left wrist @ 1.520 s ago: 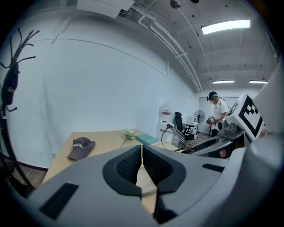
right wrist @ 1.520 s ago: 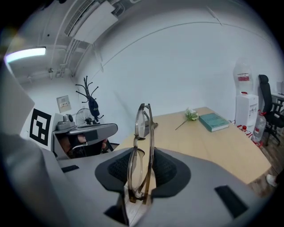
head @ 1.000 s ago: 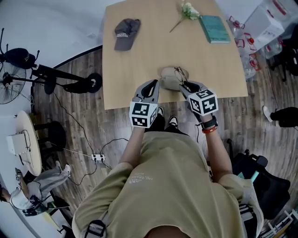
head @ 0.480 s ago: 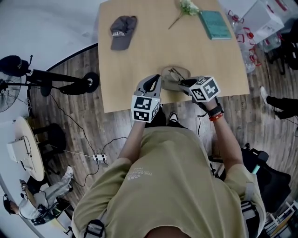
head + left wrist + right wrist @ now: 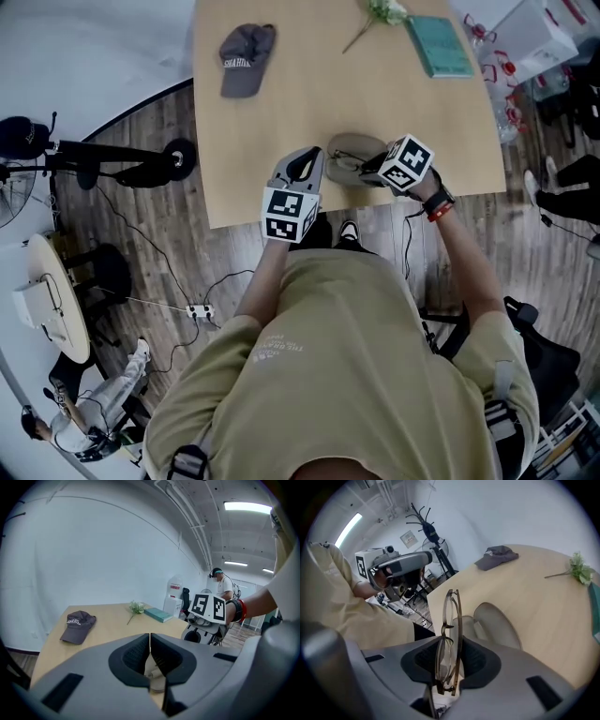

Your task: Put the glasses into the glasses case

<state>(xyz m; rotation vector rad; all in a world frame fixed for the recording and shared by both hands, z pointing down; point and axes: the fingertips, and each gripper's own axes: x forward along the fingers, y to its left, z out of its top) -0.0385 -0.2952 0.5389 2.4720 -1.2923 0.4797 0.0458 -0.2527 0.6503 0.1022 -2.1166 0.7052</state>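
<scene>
Over the wooden bench, right hand-held gripper clamped thin metal-framed glasses above the open beige case; left hand-held gripper pinched it; glasses not yet inserted.

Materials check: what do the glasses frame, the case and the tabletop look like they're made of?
Thin bronze-brown wire-frame glasses: likely metal, with very slim rims and a slight sheen; the lenses are clear.
Beige oval glasses case: smooth matte shell, maybe leatherette or plastic; the look leaves it open.
Light tan tabletop: probably wood-look laminate or veneer, with an even matte surface and a thin edge.
</scene>
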